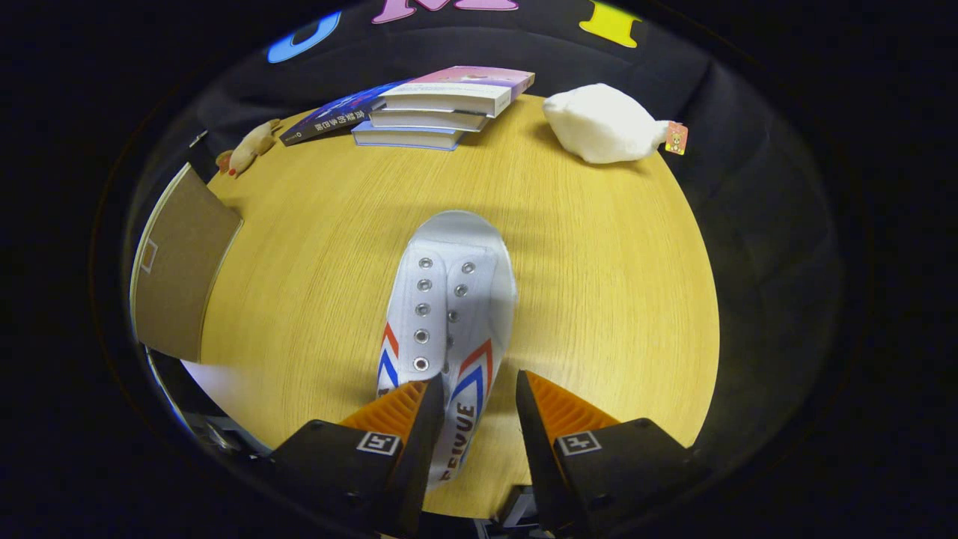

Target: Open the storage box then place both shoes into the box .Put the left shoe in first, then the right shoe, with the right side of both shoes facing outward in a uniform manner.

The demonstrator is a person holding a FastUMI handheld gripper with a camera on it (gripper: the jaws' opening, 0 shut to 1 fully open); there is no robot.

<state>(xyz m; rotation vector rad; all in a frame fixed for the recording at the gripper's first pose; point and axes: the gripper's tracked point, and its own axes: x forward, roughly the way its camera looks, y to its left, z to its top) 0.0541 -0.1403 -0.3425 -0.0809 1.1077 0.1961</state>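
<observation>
Wood-grain table (599, 284) fills my view under the gripper (479, 393). I see its fingers spread, with the heel part of a white shoe (449, 314) between them; the left finger meets the shoe's side, the right one stands apart from it. The toe points away, toward a stack of books (438, 108). Right of the books lies a white plush (602, 123). A brown box flap (179, 262) sits left of the shoe.

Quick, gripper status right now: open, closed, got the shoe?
Gripper: fingers apart around the heel end of the white shoe; one finger is at its side, the other has a gap. A firm hold cannot be told.
</observation>
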